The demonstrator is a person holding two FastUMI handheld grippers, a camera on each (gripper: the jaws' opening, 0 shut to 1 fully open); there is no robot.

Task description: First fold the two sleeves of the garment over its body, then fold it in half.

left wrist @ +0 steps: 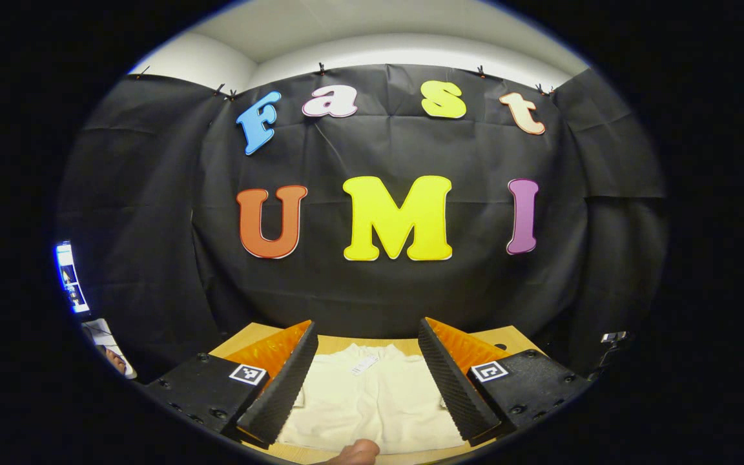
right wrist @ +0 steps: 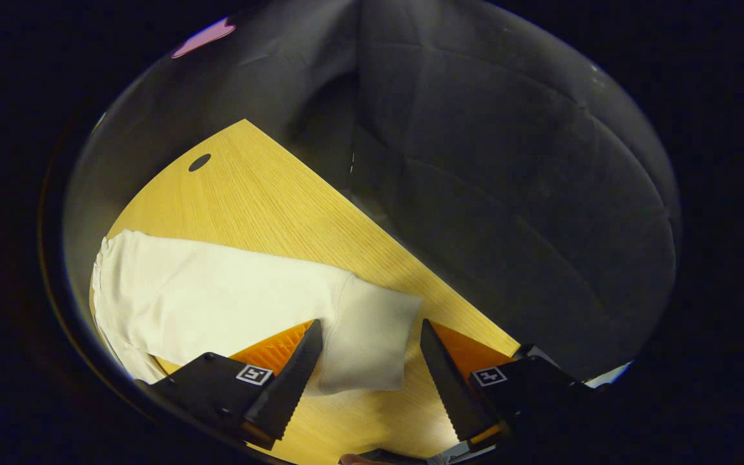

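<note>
A: Left gripper [left wrist: 369, 378]?
B: Held level above the near edge of the wooden counter [left wrist: 507, 336], looking at the black cloth wall [left wrist: 378, 290]. Fingers [left wrist: 281, 387] spread wide, gripping nothing.

A: And the garment?
B: Cream sweatshirt [left wrist: 365, 400] lying flat on the counter, seen between the left fingers. Body running lengthwise away toward the wall, small tag [left wrist: 364, 365] at the far end.

A: Right gripper [right wrist: 369, 365]?
B: Tilted down over the counter's right part. Fingers [right wrist: 288, 381] set well apart, bracketing the ribbed cuff [right wrist: 372, 342] from either side, not pressed on it. Touching the cloth or just above it: cannot tell.

A: Which way does the sleeve [right wrist: 217, 300] lie?
B: Stretched straight out from the body, long axis running from the cuff between the right fingers back toward the left of the right gripper view. Flat on the wood, unfolded.

A: Anything else?
B: Dark oval hole [right wrist: 199, 162] in the counter near its far corner. Lit screen [left wrist: 70, 278] at the far left of the left gripper view.
</note>
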